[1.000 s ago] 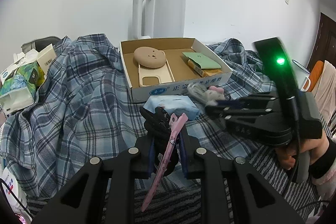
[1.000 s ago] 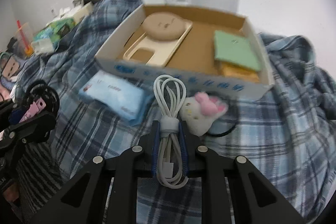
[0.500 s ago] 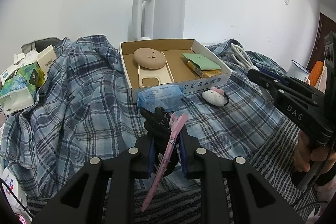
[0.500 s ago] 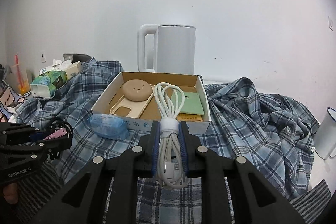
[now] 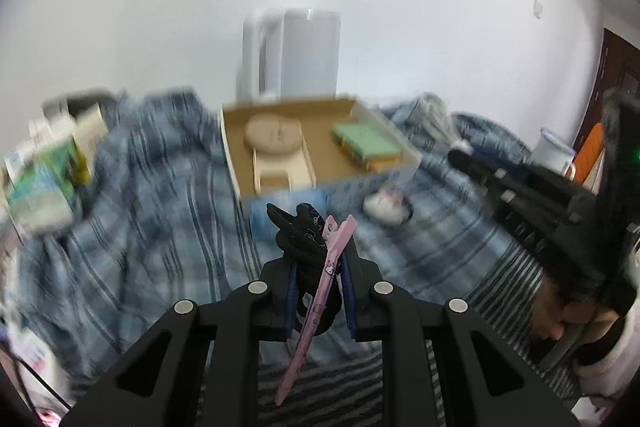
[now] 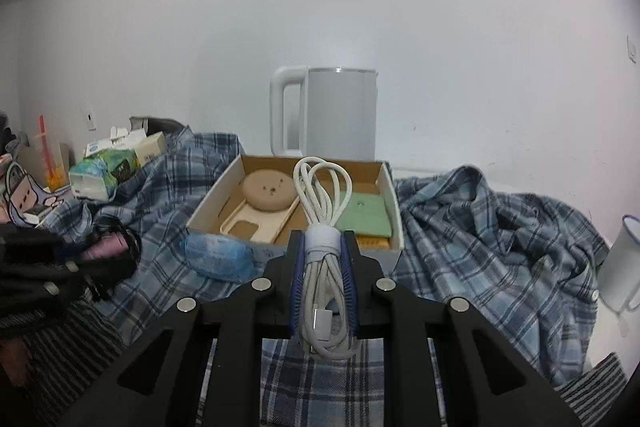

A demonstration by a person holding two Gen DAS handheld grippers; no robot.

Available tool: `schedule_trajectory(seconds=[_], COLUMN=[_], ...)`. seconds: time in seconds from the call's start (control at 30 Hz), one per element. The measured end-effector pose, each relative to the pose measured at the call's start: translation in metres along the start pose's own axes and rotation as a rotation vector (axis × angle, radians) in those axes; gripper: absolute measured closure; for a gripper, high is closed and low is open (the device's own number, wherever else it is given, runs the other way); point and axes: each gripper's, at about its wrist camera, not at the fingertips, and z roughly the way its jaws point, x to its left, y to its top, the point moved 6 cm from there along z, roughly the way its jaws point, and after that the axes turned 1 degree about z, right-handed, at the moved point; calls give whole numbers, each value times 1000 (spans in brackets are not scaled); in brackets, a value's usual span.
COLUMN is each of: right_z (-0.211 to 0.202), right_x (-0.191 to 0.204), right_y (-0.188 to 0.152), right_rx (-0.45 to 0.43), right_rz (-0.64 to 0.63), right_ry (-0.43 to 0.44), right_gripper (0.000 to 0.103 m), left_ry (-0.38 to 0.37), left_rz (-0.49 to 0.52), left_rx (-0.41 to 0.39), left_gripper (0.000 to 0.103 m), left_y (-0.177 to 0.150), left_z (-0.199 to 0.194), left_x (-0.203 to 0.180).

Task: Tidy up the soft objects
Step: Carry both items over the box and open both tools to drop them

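Left gripper [image 5: 319, 267] clamped on black hair tie [image 5: 301, 239] and pink clip [image 5: 320, 297], above plaid cloth [image 5: 160, 227]. Right gripper [image 6: 323, 269] clenched on coiled cable [image 6: 322, 227], near front of box [image 6: 394, 203].

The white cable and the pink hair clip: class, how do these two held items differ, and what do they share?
1. The cable is white and coiled, bound by a strap; the hair clip is pink, straight and thin.
2. The cable sits in the right gripper; the clip sits in the left gripper, alongside a black hair tie.
Shared: both are clamped and held above the plaid cloth.
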Motion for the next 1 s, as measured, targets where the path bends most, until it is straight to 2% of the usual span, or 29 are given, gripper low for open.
schedule_trajectory(seconds=[0.1,0.23,0.3,0.47,0.57,0.67,0.77,0.87,1.0], right_z=[-13,-29,-31,-16,8,36,66,93,133], right_x=[-1,-1,-2,-8,-10,-12,-14,-13,-11], right_y=[24,74,99,151,173,182,177,161,125], right_rx=[-47,-133,-157,-197,-204,-177,-143,-84,54], right_rz=[-8,-50,-68,-67,-78,-55,-41,-36,-48], right_ry=[10,-11,-16,-29,-40,-12,-1,8,29], right_gripper=[86,86,86,86,86,86,86,86,86], left_ry=[16,16,43,76,100,98,104,85,56], left_rz=[38,9,-12,-39,-81,-106,-101,-109,-155], left_rx=[-86,-163,-201,-252,-269,-257,-214,-139,-43], left_gripper=[83,83,83,83,83,83,83,83,83], left_y=[32,77,101,156,191,209,210,201,181], left_z=[-26,-42,-45,-31,-14,8,33,67,106], left_x=[-9,-5,0,11,28,42,53,60,68])
